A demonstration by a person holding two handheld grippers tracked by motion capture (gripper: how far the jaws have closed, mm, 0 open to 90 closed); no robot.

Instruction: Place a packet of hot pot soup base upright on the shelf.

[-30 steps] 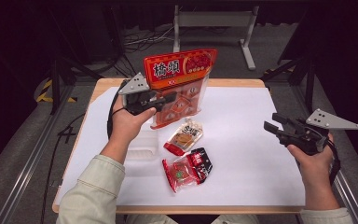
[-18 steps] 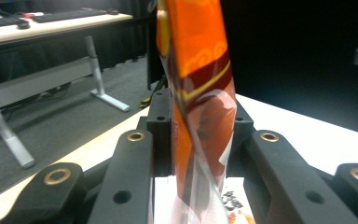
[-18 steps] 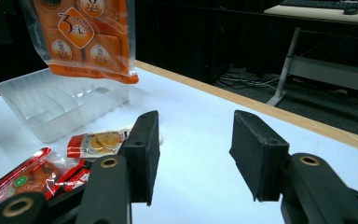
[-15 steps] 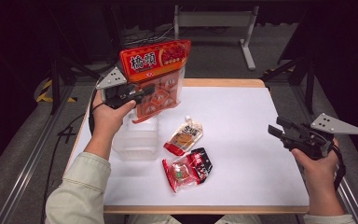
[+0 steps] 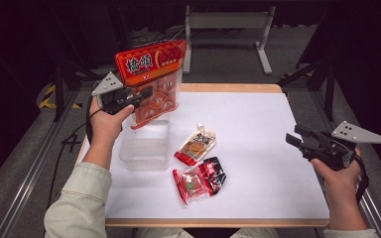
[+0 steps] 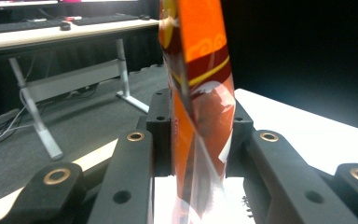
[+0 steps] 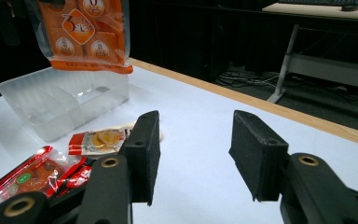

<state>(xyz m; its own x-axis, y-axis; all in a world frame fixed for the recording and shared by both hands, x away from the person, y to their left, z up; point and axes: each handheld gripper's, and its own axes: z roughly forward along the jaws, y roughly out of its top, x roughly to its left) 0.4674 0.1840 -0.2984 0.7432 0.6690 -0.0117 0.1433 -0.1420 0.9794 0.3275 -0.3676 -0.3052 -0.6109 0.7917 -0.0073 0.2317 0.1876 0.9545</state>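
Observation:
A large orange-red snack bag hangs upright in the air, and my left gripper is shut on its side. The left gripper view has the bag edge-on, pinched between the two black jaws of that gripper. The bag's lower edge is just above a clear plastic container at the table's left. My right gripper hovers over the right side of the table, open, with nothing between its jaws. From there the bag and the container lie far off.
Two small packets lie mid-table: a pale pouch and, nearer the front, a red packet. The white tabletop has a wooden rim. A metal table frame stands behind on the dark floor.
My left hand has carried the bag leftward and a little lower, from the table's back middle to over the clear container. The right hand has barely moved.

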